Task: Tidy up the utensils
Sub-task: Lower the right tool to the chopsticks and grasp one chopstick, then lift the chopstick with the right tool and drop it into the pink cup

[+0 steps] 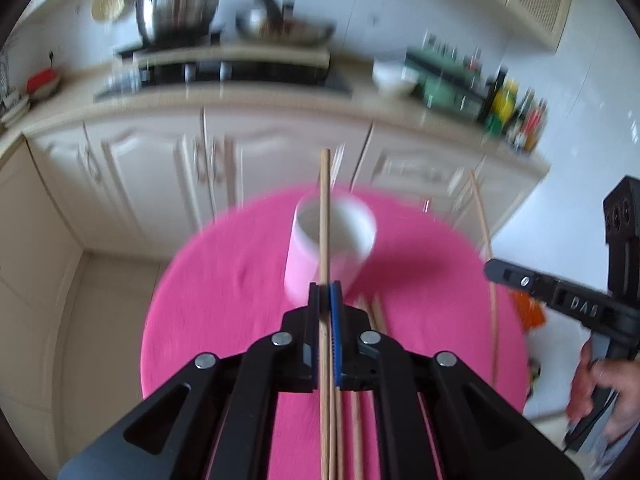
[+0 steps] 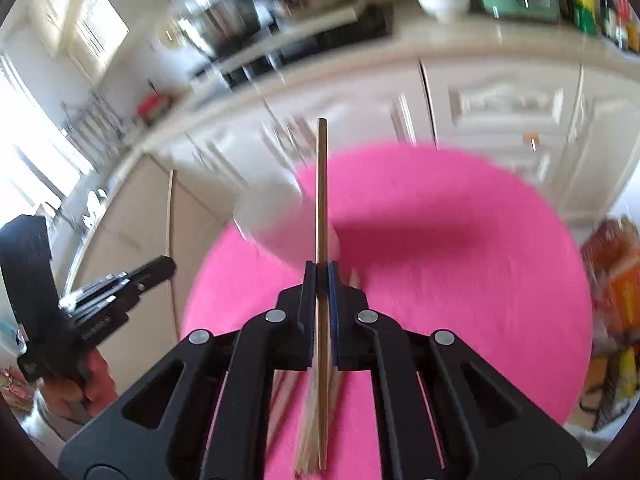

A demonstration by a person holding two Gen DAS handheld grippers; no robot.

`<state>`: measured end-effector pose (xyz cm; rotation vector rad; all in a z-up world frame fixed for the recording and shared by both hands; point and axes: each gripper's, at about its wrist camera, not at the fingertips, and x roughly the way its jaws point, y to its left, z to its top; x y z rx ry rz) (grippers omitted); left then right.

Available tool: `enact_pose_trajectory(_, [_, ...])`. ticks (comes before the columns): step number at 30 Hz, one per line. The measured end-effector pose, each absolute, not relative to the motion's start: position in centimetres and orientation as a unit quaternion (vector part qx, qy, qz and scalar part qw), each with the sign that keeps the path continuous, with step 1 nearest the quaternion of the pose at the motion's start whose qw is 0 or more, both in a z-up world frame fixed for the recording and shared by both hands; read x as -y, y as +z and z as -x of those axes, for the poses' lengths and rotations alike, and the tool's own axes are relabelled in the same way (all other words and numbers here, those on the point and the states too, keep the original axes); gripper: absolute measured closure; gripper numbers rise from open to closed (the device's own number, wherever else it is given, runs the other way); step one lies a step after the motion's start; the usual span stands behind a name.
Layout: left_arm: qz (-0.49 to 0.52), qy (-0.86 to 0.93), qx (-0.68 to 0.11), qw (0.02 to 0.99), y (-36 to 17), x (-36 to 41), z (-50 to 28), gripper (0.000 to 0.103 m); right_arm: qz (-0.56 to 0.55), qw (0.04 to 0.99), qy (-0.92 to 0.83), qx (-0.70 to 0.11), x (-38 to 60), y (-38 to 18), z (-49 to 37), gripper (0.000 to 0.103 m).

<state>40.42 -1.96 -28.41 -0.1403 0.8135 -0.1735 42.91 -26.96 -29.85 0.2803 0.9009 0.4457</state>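
My left gripper (image 1: 325, 289) is shut on a wooden chopstick (image 1: 324, 216) that points forward over a white cup (image 1: 334, 240) standing on the round pink table (image 1: 224, 300). Loose chopsticks (image 1: 378, 314) lie on the pink cloth just right of the left gripper. My right gripper (image 2: 321, 270) is shut on another wooden chopstick (image 2: 321, 192), held above the table with the white cup (image 2: 276, 228) just ahead and left. The right gripper also shows in the left wrist view (image 1: 496, 270) with its chopstick (image 1: 486, 240). The left gripper shows in the right wrist view (image 2: 164, 266) at far left.
A kitchen counter (image 1: 248, 96) with a stove, pots (image 1: 180, 8), a white bowl (image 1: 394, 76) and bottles (image 1: 516, 116) runs behind the table. Cream cabinets (image 1: 168, 168) stand below it. Orange bags (image 2: 616, 264) lie on the floor right of the table.
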Motion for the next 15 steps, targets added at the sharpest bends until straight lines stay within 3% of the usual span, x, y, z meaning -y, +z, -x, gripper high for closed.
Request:
enact_pose_trajectory(8, [0.102, -0.076, -0.269, 0.955, -22.1, 2.8, -45.0, 0.098, -0.174, 0.908, 0.239, -0.296, 23.6, -24.6, -47.0, 0.097])
enact_pose_trajectory(15, [0.126, -0.054, -0.231, 0.963, -22.4, 2.9, -49.2, 0.098, -0.202, 0.923, 0.223, -0.238, 21.9, -25.2, -50.4, 0.097])
